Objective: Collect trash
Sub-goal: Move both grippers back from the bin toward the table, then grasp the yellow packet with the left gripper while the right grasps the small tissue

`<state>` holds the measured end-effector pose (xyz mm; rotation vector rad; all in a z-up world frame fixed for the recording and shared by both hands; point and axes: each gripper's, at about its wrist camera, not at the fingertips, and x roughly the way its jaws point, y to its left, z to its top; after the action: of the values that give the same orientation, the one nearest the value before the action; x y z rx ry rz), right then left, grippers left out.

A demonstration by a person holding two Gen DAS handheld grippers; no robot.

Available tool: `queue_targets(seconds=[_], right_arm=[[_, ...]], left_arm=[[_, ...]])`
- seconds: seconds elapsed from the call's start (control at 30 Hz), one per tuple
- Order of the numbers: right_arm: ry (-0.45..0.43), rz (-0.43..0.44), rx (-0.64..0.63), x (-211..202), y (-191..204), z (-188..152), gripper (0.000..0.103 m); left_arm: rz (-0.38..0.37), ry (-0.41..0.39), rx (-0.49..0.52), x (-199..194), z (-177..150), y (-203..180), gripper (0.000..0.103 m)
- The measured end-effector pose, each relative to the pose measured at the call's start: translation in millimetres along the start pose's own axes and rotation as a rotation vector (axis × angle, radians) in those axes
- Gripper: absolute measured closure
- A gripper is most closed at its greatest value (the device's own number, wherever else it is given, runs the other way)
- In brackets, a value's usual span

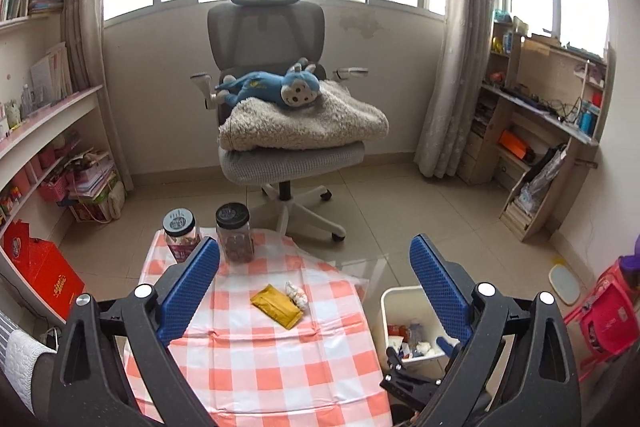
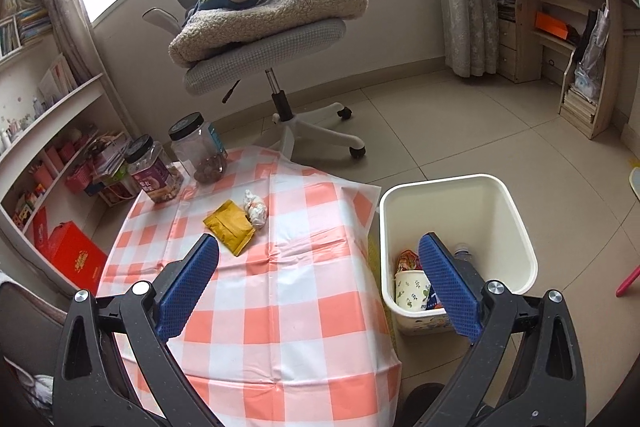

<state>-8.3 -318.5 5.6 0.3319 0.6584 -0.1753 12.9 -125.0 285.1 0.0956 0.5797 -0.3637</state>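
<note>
- Two pieces of trash are counted on the checkered tablecloth [image 2: 280, 307]: one yellow packet [image 2: 229, 225] and one crumpled white wrapper [image 2: 255, 207], lying just beside each other, apparently touching, near the middle of the table.
- No writing can be read on the yellow packet in either view.
- Two jars with black lids are seen at the far left corner of the cloth: one jar with purple label [image 2: 154, 175], its print too small to be read, and one clear jar [image 2: 199, 148] with brown pieces at the bottom.
- One white bin [image 2: 516, 223] is seen on the floor just right of the table; a paper cup with leaf print [image 2: 410, 293] and other wrappers are held inside it.
- The left gripper [image 1: 316, 291] is held above the table with its blue pads spread wide; nothing is grasped.
- The right gripper [image 2: 320, 287] is likewise released, its jaws wide apart, one pad over the cloth and one over the bin.
- One office chair [image 1: 266, 31] is noted behind the table, bearing one fleece blanket [image 1: 308, 123] and one blue plush monkey [image 1: 268, 87].
- One red box [image 2: 76, 259] with gold lettering, unreadable, is on the floor at left.
</note>
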Motion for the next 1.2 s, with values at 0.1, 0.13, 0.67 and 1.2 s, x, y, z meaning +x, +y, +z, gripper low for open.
queue_targets(seconds=[0.1, 0.13, 0.67, 1.2], right_arm=[[0.023, -0.028, -0.057, 11, 14, 3, 0.007], [0.025, -0.04, -0.072, 13, 17, 5, 0.007], [0.099, -0.178, -0.015, 98, 7, 39, 0.007], [0.164, -0.218, 0.124, 125, -24, 51, 0.007]], left_arm=[[0.022, 0.058, -0.02, 34, -27, 22, 0.01], [0.027, 0.082, -0.057, 48, -36, 36, 0.01], [0.161, 0.52, -0.466, 354, -195, 117, 0.01], [0.205, 0.634, -0.521, 471, -222, 102, 0.033]])
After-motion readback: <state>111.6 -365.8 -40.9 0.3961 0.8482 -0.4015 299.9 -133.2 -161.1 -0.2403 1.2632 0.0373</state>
